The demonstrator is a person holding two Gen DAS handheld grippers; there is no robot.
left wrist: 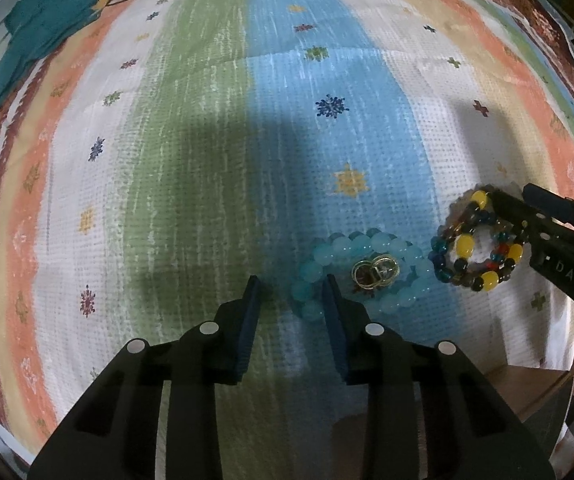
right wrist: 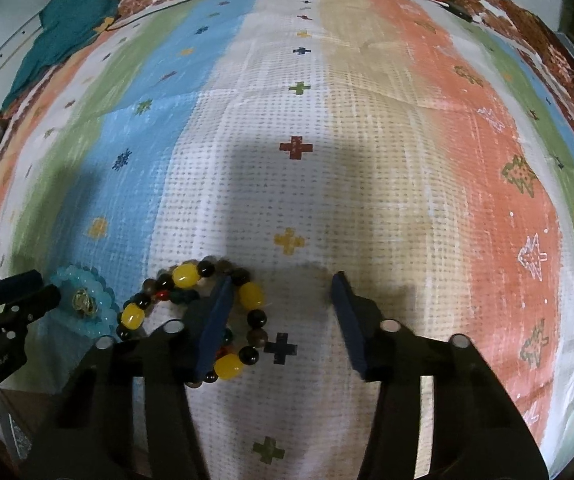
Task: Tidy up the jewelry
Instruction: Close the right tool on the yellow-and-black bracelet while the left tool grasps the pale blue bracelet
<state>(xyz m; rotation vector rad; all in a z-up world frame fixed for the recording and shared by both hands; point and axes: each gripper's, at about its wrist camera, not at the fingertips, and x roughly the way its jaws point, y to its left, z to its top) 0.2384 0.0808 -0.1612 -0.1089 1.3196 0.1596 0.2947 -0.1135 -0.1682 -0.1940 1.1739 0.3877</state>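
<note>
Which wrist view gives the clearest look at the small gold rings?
The left wrist view: the gold rings lie unobstructed inside the light blue bead bracelet, loops distinct. In the right wrist view they are a small blurred glint at the far left edge.

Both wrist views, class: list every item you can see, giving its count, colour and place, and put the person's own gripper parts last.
Light blue bead bracelet: looks like two stacked strands, pale aqua, on the blue stripe just ahead of the left gripper.
Gold rings: a small cluster, count unclear, gold, inside the blue bracelet loop.
Mixed bead bracelet: one bundle, yellow, dark, teal and red beads, on the white stripe; the right gripper's left finger reaches over it.
Striped cloth: one, green, blue, white, beige and orange bands, under everything.
Teal fabric: one, dark teal, far left corner.
Left gripper: black with blue pads, open.
Right gripper: black with blue pads, open.
</note>
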